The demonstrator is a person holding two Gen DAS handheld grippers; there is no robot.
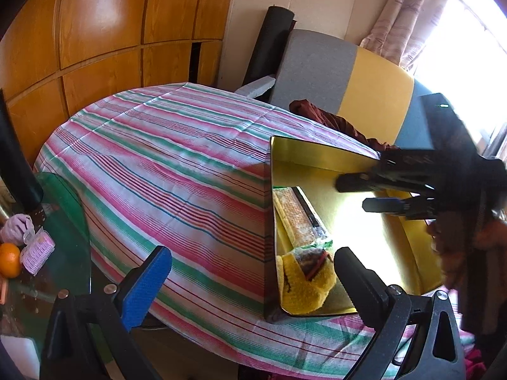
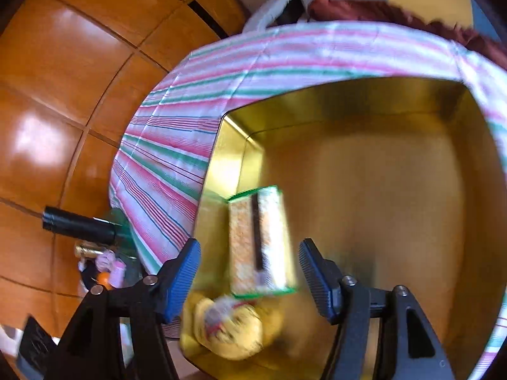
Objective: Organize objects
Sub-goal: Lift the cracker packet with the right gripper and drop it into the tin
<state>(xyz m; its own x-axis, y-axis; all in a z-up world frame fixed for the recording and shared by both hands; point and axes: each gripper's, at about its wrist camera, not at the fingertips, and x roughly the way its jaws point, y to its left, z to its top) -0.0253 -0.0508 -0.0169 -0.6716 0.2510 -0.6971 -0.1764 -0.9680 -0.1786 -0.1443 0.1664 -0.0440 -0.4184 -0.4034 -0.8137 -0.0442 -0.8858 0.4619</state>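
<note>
Spread under everything, a striped tablecloth (image 1: 164, 164) in pink, green and white, filling the space ahead of and between the left gripper's (image 1: 253, 272) fingers. Beyond the far edge of the cloth, orange wooden panels (image 1: 104, 15); off past the right finger, a grey and yellow chair back (image 1: 348, 76) with a dark red cloth (image 1: 320, 117) draped at its foot.

Sitting on the cloth, a gold tin box (image 1: 272, 285), open-topped, its near left wall just inside the left gripper's right finger (image 1: 358, 281). Blue-padded left finger (image 1: 149, 281) well apart from the right one, nothing between them but cloth and the box wall: wide open, holding nothing.

Over the box interior, the right gripper (image 2: 250, 272), seen from the left camera as a dark blurred shape (image 1: 355, 194) reaching in from the right. Jaws parted, pads clear of everything.

Directly between and just ahead of the right gripper's fingertips, a green-edged snack packet (image 2: 259, 243), lying flat on the box floor along the left wall, touching neither pad; blurred in this view. Nearer the gripper's base and slightly toward its left finger, a yellow bag (image 2: 234, 332), in the near corner of the box, just beside the packet's end.

Far outside the left gripper's left finger, on a green glass surface (image 1: 69, 221): an orange (image 1: 9, 259) and a small pink item (image 1: 38, 251), close together.
</note>
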